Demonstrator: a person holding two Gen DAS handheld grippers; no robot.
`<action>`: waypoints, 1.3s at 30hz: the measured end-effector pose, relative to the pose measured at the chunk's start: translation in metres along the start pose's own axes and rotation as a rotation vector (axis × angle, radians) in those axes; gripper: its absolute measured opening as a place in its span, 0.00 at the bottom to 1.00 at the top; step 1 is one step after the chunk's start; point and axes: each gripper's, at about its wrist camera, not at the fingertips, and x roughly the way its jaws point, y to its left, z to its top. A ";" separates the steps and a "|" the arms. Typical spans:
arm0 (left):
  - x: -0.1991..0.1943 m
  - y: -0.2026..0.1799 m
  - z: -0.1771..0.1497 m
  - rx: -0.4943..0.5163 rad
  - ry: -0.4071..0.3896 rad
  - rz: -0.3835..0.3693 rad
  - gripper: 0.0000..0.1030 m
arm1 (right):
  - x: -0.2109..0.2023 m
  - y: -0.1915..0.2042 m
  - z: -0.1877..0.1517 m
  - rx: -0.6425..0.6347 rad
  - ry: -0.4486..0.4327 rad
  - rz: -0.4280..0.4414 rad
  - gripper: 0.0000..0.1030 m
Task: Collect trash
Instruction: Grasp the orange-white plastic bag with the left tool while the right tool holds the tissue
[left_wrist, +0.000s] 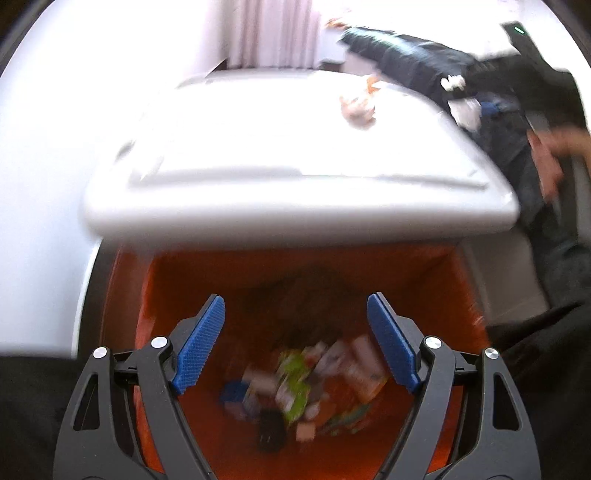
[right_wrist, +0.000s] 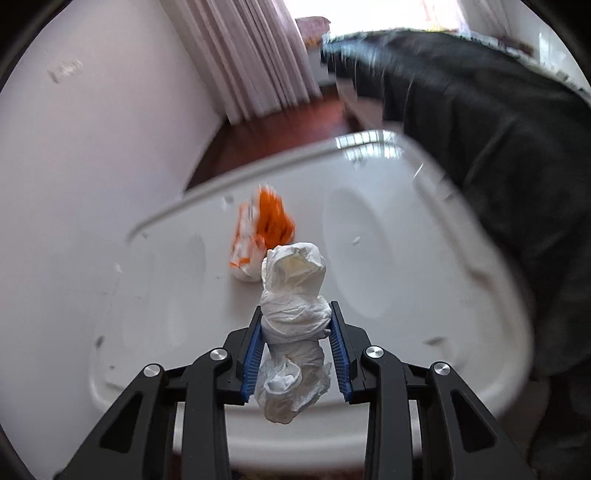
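Through the left wrist camera I see my left tool (left_wrist: 295, 343) hanging over an orange bin (left_wrist: 458, 295), its blue pads (left_wrist: 199, 347) spread wide with nothing between them. The bin sits below the near edge of the white desk (left_wrist: 295, 177). At its bottom lies a blurred heap of trash (left_wrist: 306, 384): a green-and-white packet, pale cartons, something blue and something dark. On the desk, toward its far right corner, rests a crumpled wrapper (left_wrist: 358, 107) with orange on it. Past the right edge of the desk I catch the right tool (left_wrist: 469, 110) with a white wad in it, a hand (left_wrist: 550, 162) behind it and a dark sleeve (left_wrist: 417, 55) running back from there. All of this is smeared by motion.

Through the right wrist camera my right tool (right_wrist: 297, 332) is closed on a wad of white tissue (right_wrist: 291, 291). The pads press it on both sides; the wad sticks out beyond the fingertips and bulges back behind them. It is held above the desk (right_wrist: 406, 258), over its near half. Just beyond the wad, the orange-and-white wrapper (right_wrist: 262, 232) lies on the desk near the middle, blurred. A dark sleeve (right_wrist: 498, 147) covers the right edge and far right corner. A curtain (right_wrist: 243, 55) hangs behind.
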 end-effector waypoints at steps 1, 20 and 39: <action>0.001 -0.006 0.014 0.016 -0.020 -0.006 0.75 | -0.018 -0.008 -0.005 0.001 -0.044 -0.004 0.32; 0.202 -0.080 0.236 0.168 -0.047 -0.023 0.85 | -0.053 -0.077 -0.004 0.197 -0.115 0.145 0.33; 0.156 -0.084 0.212 0.208 -0.054 0.001 0.23 | -0.037 -0.065 0.001 0.200 -0.088 0.151 0.33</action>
